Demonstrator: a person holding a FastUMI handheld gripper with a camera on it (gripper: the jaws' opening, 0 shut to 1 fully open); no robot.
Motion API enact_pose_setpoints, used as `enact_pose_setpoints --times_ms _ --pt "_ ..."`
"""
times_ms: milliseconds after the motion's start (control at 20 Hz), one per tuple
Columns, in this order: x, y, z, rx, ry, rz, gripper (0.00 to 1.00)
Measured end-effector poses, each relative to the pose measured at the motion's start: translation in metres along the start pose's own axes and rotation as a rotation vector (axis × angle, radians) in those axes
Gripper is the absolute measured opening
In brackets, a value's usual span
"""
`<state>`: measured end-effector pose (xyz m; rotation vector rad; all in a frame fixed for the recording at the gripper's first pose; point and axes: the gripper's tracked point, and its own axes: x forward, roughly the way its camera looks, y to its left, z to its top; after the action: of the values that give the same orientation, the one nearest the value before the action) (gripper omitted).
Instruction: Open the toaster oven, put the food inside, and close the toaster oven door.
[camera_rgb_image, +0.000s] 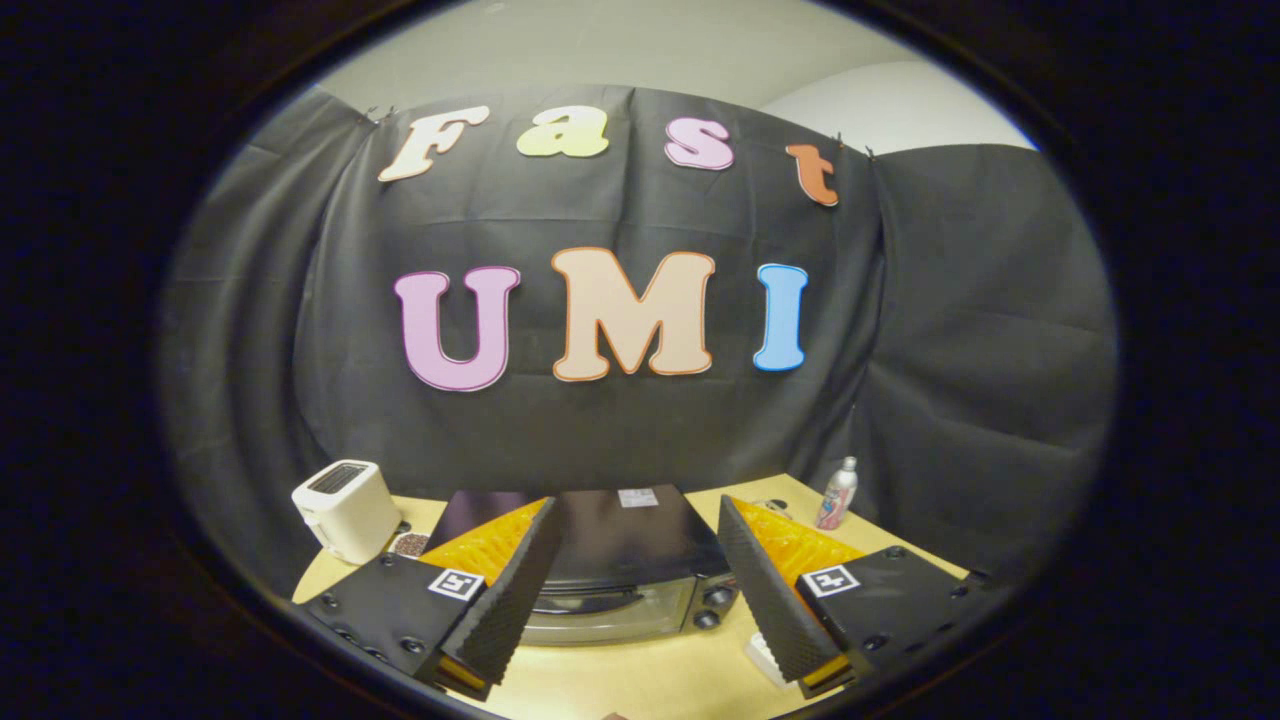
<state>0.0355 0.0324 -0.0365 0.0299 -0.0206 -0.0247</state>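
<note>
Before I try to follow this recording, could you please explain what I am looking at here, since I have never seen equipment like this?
There is no robot arm here: a person carries hand-held tongs, and the camera rides on them, looking forward along the two fingers. Its wide lens bends the scene into a round image.

The fingers stand wide apart and hold nothing.

Just ahead, seen between them, sits a black toaster oven on a light wooden table. Its glass door looks closed, with knobs beside it. Beyond the fingers on one side stands a white toaster; on the other, a small bottle. Something small and white lies on the table near one finger; I cannot tell what it is. Black cloth forms the booth wall behind.
</note>
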Motion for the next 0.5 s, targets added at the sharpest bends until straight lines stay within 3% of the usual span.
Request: enact_pose_setpoints --times_ms 500 --pt "0.061 0.040 -0.068 0.026 -0.017 0.040 0.99"
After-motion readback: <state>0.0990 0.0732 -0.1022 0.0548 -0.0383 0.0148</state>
